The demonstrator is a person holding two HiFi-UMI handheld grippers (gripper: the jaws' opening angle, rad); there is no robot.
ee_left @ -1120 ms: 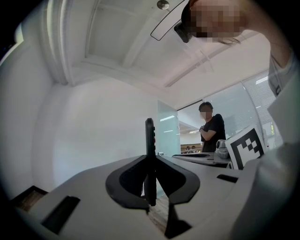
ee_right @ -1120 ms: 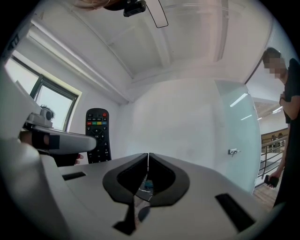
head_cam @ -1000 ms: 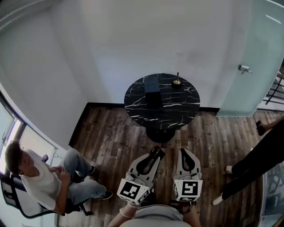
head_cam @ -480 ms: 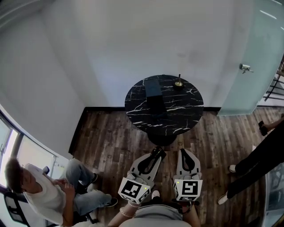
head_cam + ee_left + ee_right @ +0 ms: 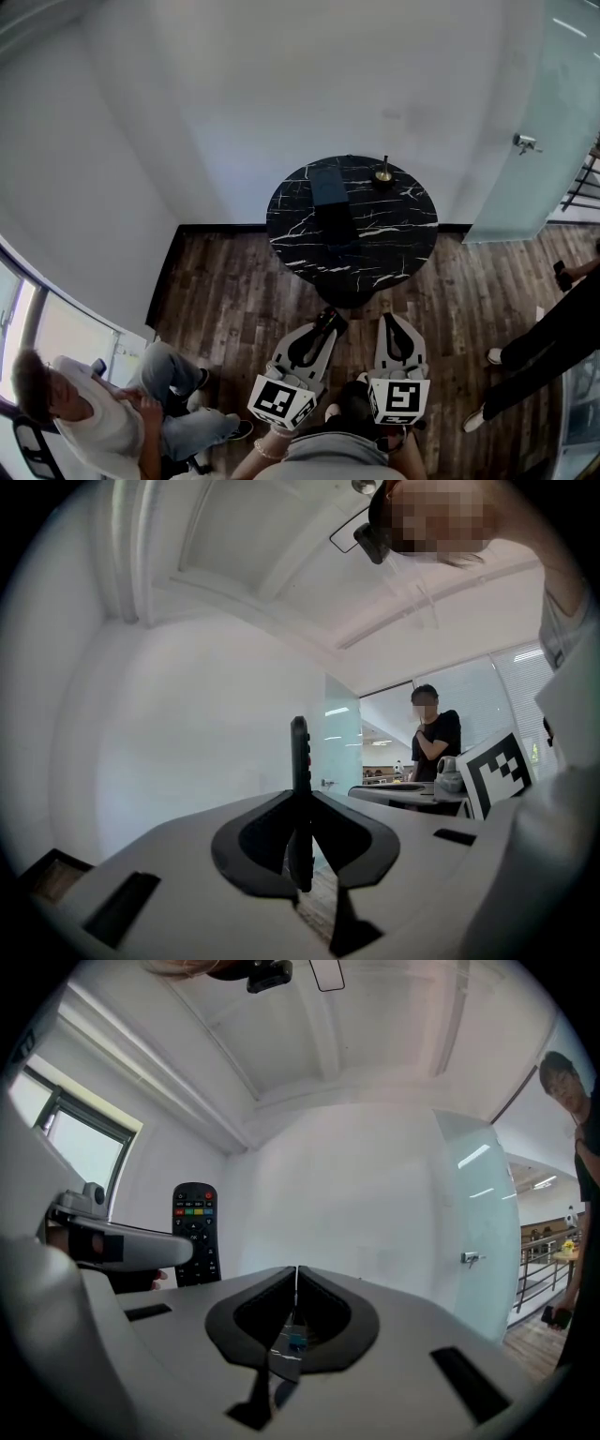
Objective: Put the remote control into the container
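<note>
Remote control (image 5: 299,747), likely light, stiff and slick, stands edge-on between the left gripper's (image 5: 300,808) clenched jaws, pinched low on its flat faces; the right gripper's (image 5: 296,1283) jaws meet empty.

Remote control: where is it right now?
The remote stands on edge, clamped in the left gripper. In the head view it is low and centre, just short of the round table.

Left gripper (image 5: 322,330) with remote control (image 5: 329,318) nearer the black table (image 5: 384,246).
</note>
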